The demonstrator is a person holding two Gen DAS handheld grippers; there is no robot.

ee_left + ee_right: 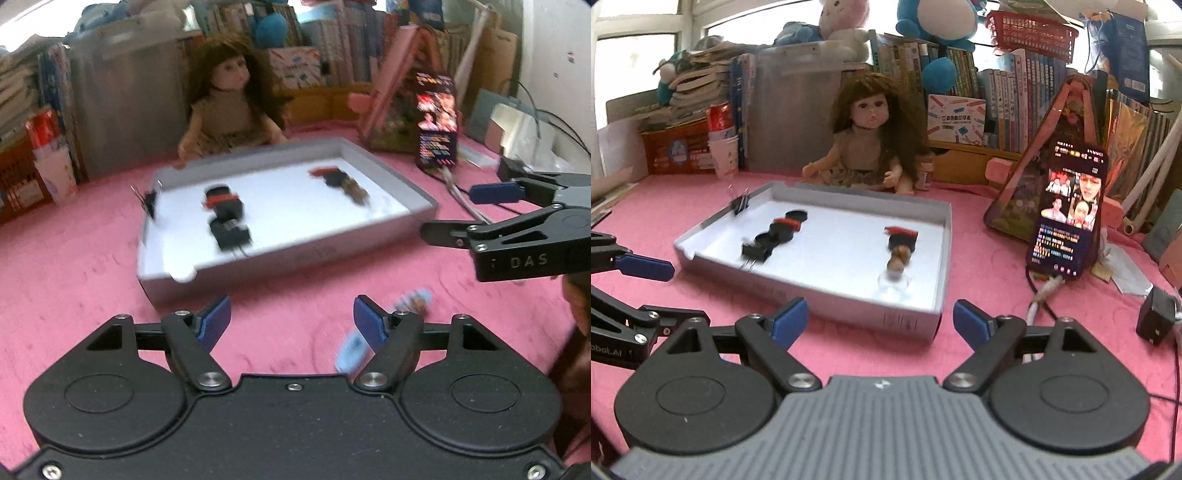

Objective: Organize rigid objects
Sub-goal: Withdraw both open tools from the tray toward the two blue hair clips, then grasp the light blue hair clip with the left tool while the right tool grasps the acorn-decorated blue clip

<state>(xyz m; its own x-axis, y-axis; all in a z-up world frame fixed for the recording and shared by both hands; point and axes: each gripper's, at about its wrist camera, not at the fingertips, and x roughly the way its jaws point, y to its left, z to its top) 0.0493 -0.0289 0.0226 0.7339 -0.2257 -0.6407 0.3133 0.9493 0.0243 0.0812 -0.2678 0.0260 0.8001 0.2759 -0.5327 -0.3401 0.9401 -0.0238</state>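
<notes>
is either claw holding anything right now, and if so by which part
Nothing is held. The left claw and the right claw both stand open over the pink cloth, with only cloth showing between their pads, short of the grey tray.

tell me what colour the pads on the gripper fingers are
Blue pads on black fingers, clearest in the right wrist view.

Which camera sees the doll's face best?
The right wrist view: the doll sits sharp and whole behind the tray. In the left wrist view the doll is blurred, its face hard to make out.
</notes>
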